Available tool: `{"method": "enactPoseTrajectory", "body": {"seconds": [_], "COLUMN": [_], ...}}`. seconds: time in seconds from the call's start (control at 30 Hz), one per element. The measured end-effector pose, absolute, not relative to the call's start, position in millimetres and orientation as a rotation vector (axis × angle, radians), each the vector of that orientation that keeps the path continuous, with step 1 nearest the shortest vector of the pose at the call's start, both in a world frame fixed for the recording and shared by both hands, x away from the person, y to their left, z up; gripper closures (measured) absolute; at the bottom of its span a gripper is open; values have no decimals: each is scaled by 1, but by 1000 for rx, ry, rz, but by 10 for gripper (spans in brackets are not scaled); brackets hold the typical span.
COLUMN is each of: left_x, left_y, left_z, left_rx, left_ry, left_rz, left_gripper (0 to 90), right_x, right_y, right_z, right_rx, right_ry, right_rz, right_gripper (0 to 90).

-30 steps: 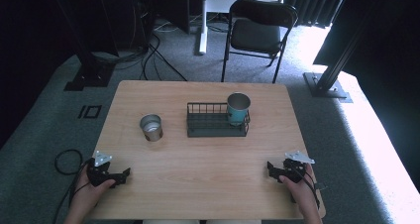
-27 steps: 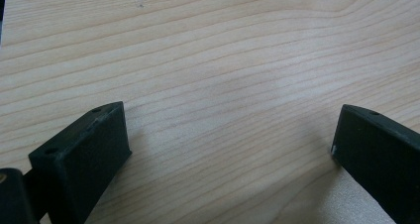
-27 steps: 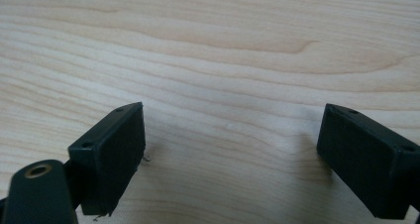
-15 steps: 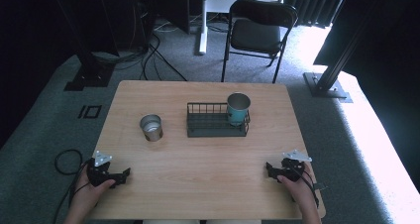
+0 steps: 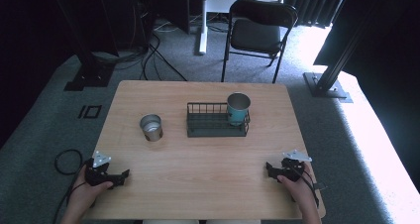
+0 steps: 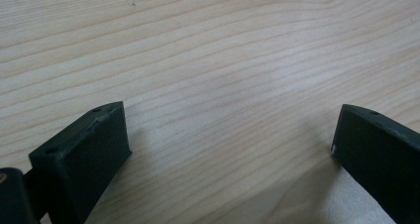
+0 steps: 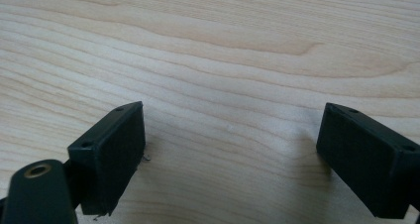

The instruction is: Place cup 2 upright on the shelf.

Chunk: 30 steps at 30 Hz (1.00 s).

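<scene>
A silver metal cup (image 5: 151, 127) stands upright on the wooden table (image 5: 208, 159), left of centre. A teal cup (image 5: 238, 108) sits in the right end of a black wire rack (image 5: 210, 120) at the middle. My left gripper (image 5: 121, 177) rests on the table near the front left corner, held by a hand. In the left gripper view my left gripper (image 6: 230, 135) is open over bare wood. My right gripper (image 5: 269, 168) lies near the front right corner, and in the right gripper view my right gripper (image 7: 233, 135) is open with nothing between its jaws.
A black folding chair (image 5: 257, 30) stands behind the table's far edge. Cables (image 5: 158, 55) and stand bases lie on the grey carpet to the left and right. A cable loop (image 5: 64, 159) lies beside the table's left front.
The right gripper has shifted slightly left along the front edge. The left gripper and the cups have not moved.
</scene>
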<state>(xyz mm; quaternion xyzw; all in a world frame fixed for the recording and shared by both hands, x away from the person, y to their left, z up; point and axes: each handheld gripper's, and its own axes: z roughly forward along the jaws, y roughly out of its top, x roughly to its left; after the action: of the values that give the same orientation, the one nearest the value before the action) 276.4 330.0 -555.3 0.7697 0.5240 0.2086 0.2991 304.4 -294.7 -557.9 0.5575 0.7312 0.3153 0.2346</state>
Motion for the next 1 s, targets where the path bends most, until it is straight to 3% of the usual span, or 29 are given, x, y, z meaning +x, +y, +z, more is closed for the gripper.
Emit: {"method": "enactPoseTrajectory", "body": {"seconds": [1.0], "left_x": [294], "left_y": [312], "left_z": [-539], "left_rx": [1925], "left_ry": [1292], "left_rz": [521], "left_gripper": [19], "right_x": [304], "right_y": [-295], "right_z": [-558], "right_rx": [1529], "right_ry": [2007], "right_rz": [865], "right_gripper": [111]}}
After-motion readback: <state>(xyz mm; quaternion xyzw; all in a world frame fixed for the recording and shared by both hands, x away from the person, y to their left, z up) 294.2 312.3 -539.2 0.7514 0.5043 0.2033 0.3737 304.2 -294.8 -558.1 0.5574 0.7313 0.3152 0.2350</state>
